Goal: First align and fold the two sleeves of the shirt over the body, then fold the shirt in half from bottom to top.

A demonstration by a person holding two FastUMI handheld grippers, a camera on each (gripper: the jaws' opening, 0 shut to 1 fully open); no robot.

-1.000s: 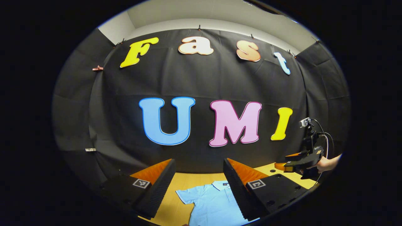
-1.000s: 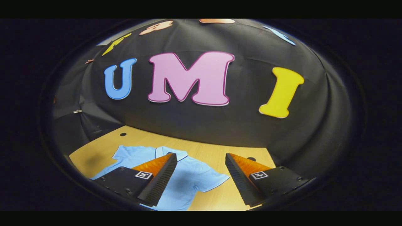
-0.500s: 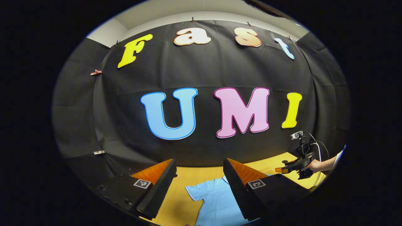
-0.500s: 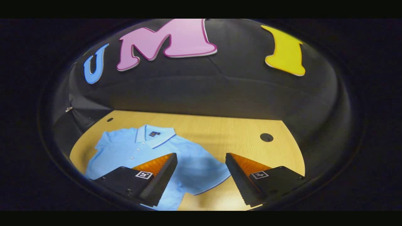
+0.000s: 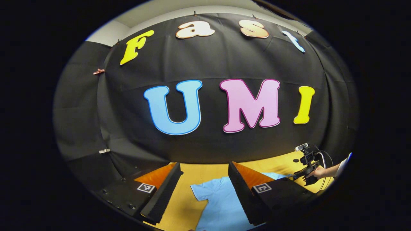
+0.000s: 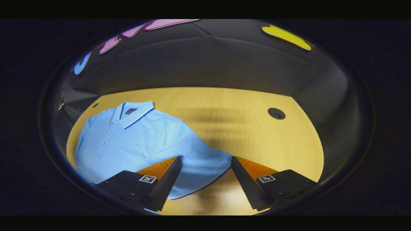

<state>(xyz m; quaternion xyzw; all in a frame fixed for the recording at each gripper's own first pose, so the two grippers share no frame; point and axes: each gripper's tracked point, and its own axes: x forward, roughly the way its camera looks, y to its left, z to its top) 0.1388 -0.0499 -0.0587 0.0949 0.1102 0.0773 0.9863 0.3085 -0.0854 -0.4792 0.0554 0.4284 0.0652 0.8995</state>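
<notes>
A light blue polo shirt (image 6: pixel 135 138) lies flat and face up on the wooden table (image 6: pixel 244 128), collar toward the booth wall. One short sleeve (image 6: pixel 205 163) spreads out to the side, and its end lies between the fingers of my open right gripper (image 6: pixel 205 158), which hangs low over it. My left gripper (image 5: pixel 204 166) is open and higher up; below it I see the shirt (image 5: pixel 221 200) with its other sleeve (image 5: pixel 199 192). In the left gripper view the right gripper (image 5: pixel 293 175) shows far right, held by a hand (image 5: pixel 318 173).
A round cable hole (image 6: pixel 276 113) sits in the table right of the shirt, and a smaller hole (image 6: pixel 95 105) lies near the far left corner. Black cloth walls close off the back and sides. Bare wood (image 5: pixel 199 171) stretches behind the shirt.
The right gripper has tilted down and dropped toward the table, closing in on the sleeve end. The left gripper has drifted slightly, the shirt sliding a little in its view. Both stay open.
</notes>
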